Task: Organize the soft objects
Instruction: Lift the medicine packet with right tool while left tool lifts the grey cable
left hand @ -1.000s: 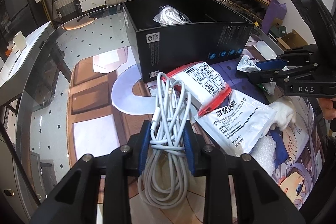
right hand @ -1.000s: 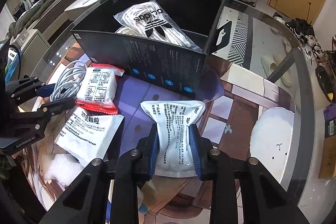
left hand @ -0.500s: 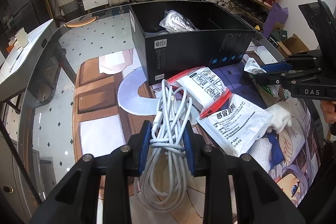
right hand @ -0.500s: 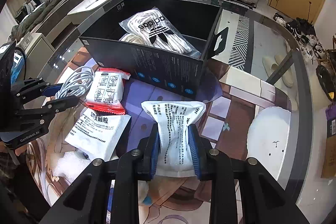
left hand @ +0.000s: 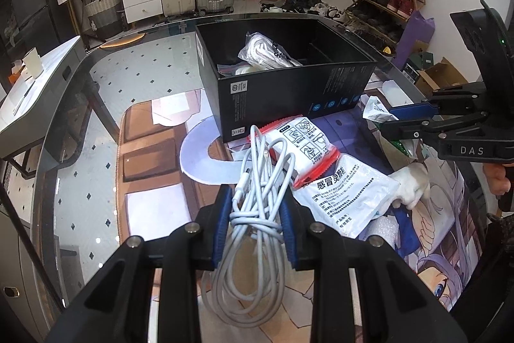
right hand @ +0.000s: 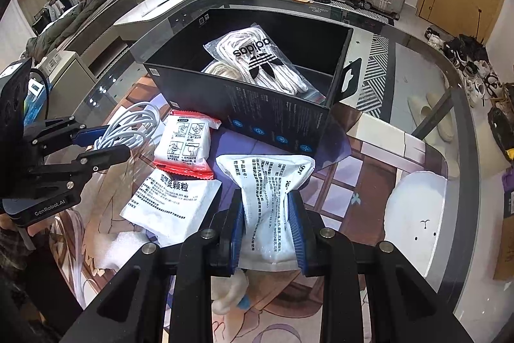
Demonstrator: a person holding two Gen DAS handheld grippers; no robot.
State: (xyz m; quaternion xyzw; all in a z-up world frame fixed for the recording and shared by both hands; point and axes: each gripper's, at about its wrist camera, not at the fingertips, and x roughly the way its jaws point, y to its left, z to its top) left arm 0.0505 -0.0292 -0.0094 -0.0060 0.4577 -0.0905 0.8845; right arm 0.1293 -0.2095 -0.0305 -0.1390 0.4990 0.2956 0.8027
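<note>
My left gripper (left hand: pixel 255 222) is shut on a coiled white cable (left hand: pixel 257 201) and holds it above the mat. My right gripper (right hand: pixel 268 229) is shut on a white printed packet (right hand: pixel 268 201), lifted near the open black box (right hand: pixel 273 114). The box holds an Adidas bag of white laces (right hand: pixel 260 61); the box also shows in the left wrist view (left hand: pixel 289 95). A red-edged white packet (left hand: pixel 303 142) and a flat white medicine pouch (left hand: pixel 345 195) lie on the mat between the grippers. The cable (right hand: pixel 131 127) and left gripper (right hand: pixel 106 140) show in the right wrist view.
A glass table (left hand: pixel 96 105) carries an anime-print mat (right hand: pixel 369 182). A white glove (left hand: pixel 414 185) and white foam (right hand: pixel 119 249) lie near the pouch. Suitcases, drawers and a shoe rack stand beyond the table.
Both grippers have risen with their loads; the box looks lower and more of its inside shows. The items on the mat have not moved.
</note>
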